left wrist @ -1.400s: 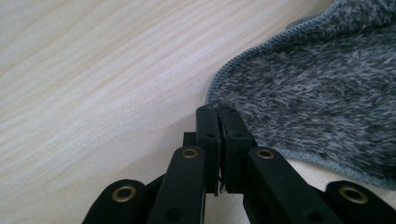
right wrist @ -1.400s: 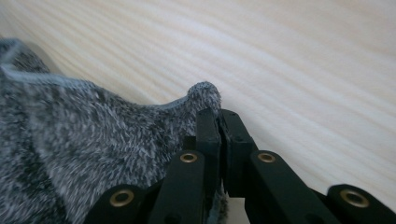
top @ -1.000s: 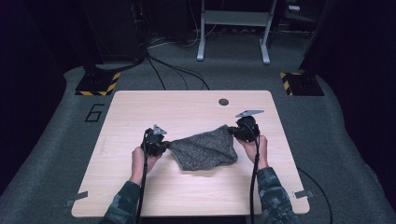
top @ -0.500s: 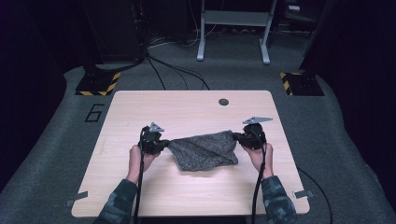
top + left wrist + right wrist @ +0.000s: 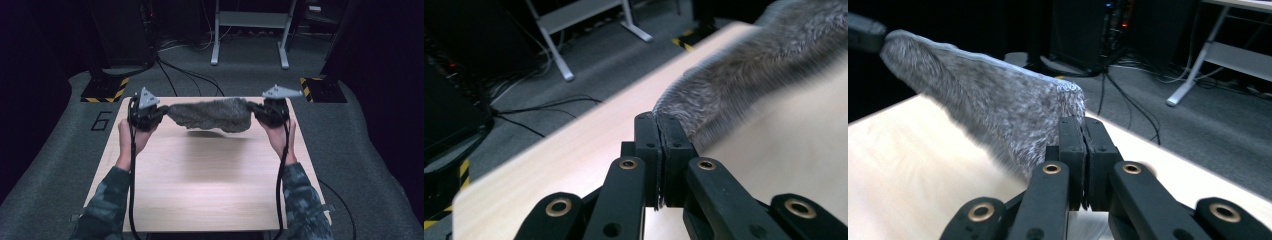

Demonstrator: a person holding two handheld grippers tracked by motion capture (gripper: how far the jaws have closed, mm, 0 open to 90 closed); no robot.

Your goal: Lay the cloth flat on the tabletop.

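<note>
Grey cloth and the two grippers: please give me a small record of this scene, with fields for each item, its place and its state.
item held: grey cloth, stretched between both grippers
cloth position: lifted off the table, its shadow on the wood below
left gripper: jaws shut on one end of the cloth
right gripper: jaws shut on the other end
hands: one behind each gripper, forearms in camouflage sleeves
surroundings: grey carpet floor with cables, number 6 marked left of the table

Light wooden table (image 5: pixel 200 195), set on grey carpet (image 5: pixel 370 165). Numeral 6 (image 5: pixel 101 120) is marked on the carpet off the table's far left corner. Two black-and-yellow striped floor plates (image 5: pixel 105 92) are placed beyond the far corners. White metal frame (image 5: pixel 248 31) and black cables (image 5: pixel 190 75) are seen behind.
</note>
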